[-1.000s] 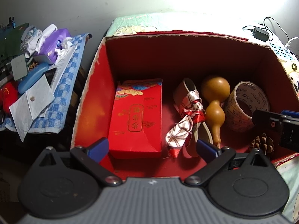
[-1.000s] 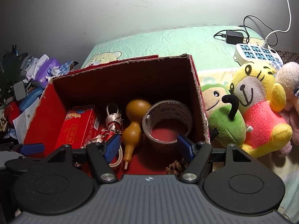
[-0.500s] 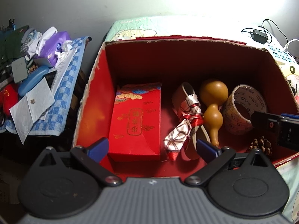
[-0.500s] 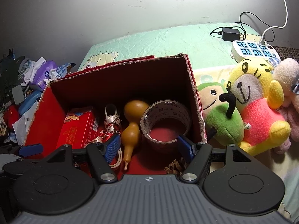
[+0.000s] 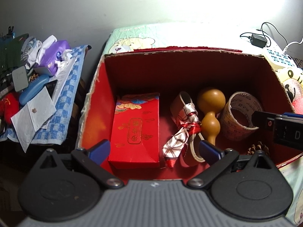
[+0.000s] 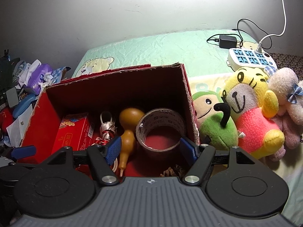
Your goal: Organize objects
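At six o'clock in each wrist view, the left gripper and the right gripper hang released and empty, blue pads spread wide above the near edge of the open red cardboard box. Over the last second both have drawn back slightly, so the box looks a little smaller, while nothing inside has shifted; I judge the packing of the box close to finished. Just past the pads lie a small brown pinecone at four o'clock, then a flat red gift carton with gold print, a ribbon-tied white strap bundle, a tan gourd and a roll of printed packing tape. Farther right, outside the box at three o'clock, three plush toys wait unsorted. A white power strip lies beyond.
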